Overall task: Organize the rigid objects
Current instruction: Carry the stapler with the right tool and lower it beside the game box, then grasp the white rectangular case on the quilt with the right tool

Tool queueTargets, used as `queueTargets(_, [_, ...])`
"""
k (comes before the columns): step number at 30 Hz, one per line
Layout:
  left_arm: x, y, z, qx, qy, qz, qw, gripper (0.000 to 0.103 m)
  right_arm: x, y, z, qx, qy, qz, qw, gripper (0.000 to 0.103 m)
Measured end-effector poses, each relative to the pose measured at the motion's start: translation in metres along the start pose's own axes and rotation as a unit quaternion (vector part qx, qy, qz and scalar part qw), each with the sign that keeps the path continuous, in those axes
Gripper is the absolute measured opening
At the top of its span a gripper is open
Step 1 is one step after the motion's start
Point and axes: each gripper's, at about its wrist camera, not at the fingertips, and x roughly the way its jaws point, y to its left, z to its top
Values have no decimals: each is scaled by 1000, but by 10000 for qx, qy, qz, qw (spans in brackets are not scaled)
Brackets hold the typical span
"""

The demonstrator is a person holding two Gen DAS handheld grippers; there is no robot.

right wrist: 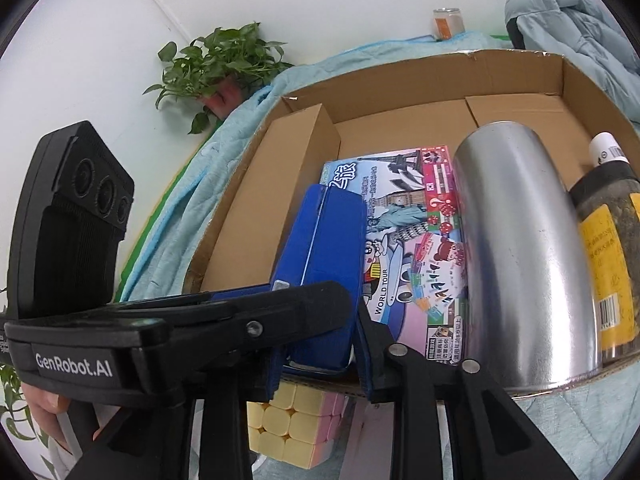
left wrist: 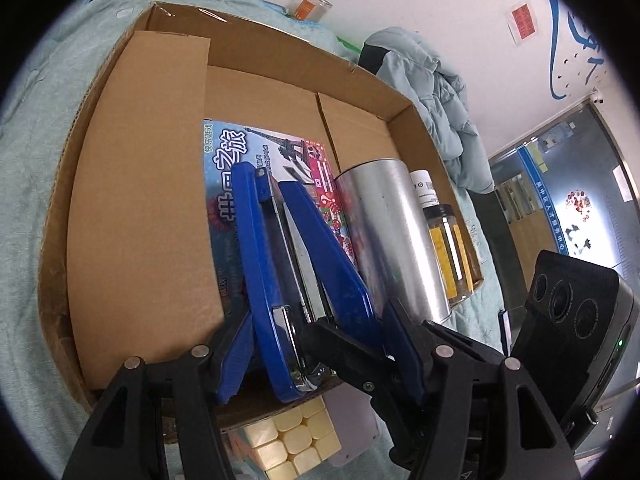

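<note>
A pale blue quilt [right wrist: 224,184] covers the surface, with a white wall and a potted plant [right wrist: 224,56] behind. On it sits an open cardboard box [left wrist: 132,184] already holding a board-game box [right wrist: 404,248], a silver can [right wrist: 516,248] and a yellow-labelled jar [right wrist: 612,264] along its right side.

I'm carrying a big blue stapler [left wrist: 276,264] over the near wall. My left gripper [left wrist: 316,356] is clamped across its rear; my right gripper [right wrist: 316,344] is pinched shut on it too.

The stapler's arms gape open, so I judge it could pivot or slip as I lower it. Its nose may also nudge the silver can, and the puzzle cube [left wrist: 288,444] waits just outside, under my fingers.
</note>
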Motion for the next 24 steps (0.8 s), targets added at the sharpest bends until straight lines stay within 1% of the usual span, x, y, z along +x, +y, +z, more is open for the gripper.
queueTargets(1, [-1, 0, 0, -1, 4, 58, 10000, 61, 2, 0, -1, 57, -1, -4, 10000, 29])
queueTargets(3, [-7, -4, -1, 160, -153, 347, 9992, 62, 6, -1, -1, 127, 9, -22, 9999, 28])
queueTargets(5, [-13, -4, -4, 164, -200, 362, 9990, 62, 10, 0, -2, 126, 20, -11, 9999, 28])
queueTargets(7, [-24, -5, -6, 200, -398, 475, 9979, 62, 12, 4, -2, 49, 11, -80, 10000, 28])
queueTargets(8, [-33, -6, -10, 240, -590, 625, 9960, 62, 12, 5, -3, 40, 46, -43, 10000, 33])
queueTargets(9, [-41, -7, -12, 260, -741, 703, 9944, 62, 14, 7, -3, 22, 58, 13, 10000, 39])
queueTargets(10, [-51, -8, -16, 271, -933, 779, 9922, 62, 12, 11, -5, -103, -15, -50, 9999, 64])
queueTargets(11, [-63, -9, -24, 283, -1169, 907, 9886, 63, 5, 14, -9, -276, -233, -135, 9993, 92])
queueTargets(12, [-71, -10, -30, 290, -1331, 1040, 9852, 66, -5, 16, -13, -409, -458, -204, 9979, 100])
queueTargets(13, [-79, -11, -40, 292, -1546, 1223, 9799, 69, -18, 20, -20, -614, -766, -317, 9947, 102])
queueTargets(14, [-87, -14, -50, 288, -1760, 1379, 9743, 77, -26, 22, -25, -763, -918, -400, 9920, 102])
queueTargets(15, [-92, -16, -59, 289, -1936, 1479, 9694, 81, -36, 24, -32, -943, -1099, -555, 9879, 102])
queueTargets(16, [-95, -17, -67, 298, -2044, 1542, 9662, 81, -45, 23, -38, -1022, -1200, -613, 9856, 102])
queueTargets(18, [-97, -21, -85, 326, -2179, 1685, 9608, 81, -58, 18, -55, -1053, -1218, -645, 9848, 102])
queueTargets(19, [-97, -22, -94, 307, -2220, 1738, 9589, 81, -61, 15, -64, -1102, -1161, -728, 9844, 102])
queueTargets(21, [-93, -26, -111, 273, -2280, 1885, 9548, 82, -61, 11, -84, -1125, -775, -1111, 9844, 101])
queueTargets(22, [-90, -28, -119, 279, -2292, 1899, 9543, 82, -66, 4, -96, -1096, -652, -1186, 9847, 98])
queueTargets(23, [-87, -30, -122, 281, -2276, 1881, 9550, 82, -65, -4, -108, -1008, -462, -1257, 9858, 92])
queueTargets(24, [-84, -31, -128, 261, -2239, 1858, 9564, 81, -58, -11, -116, -876, -232, -1257, 9879, 90])
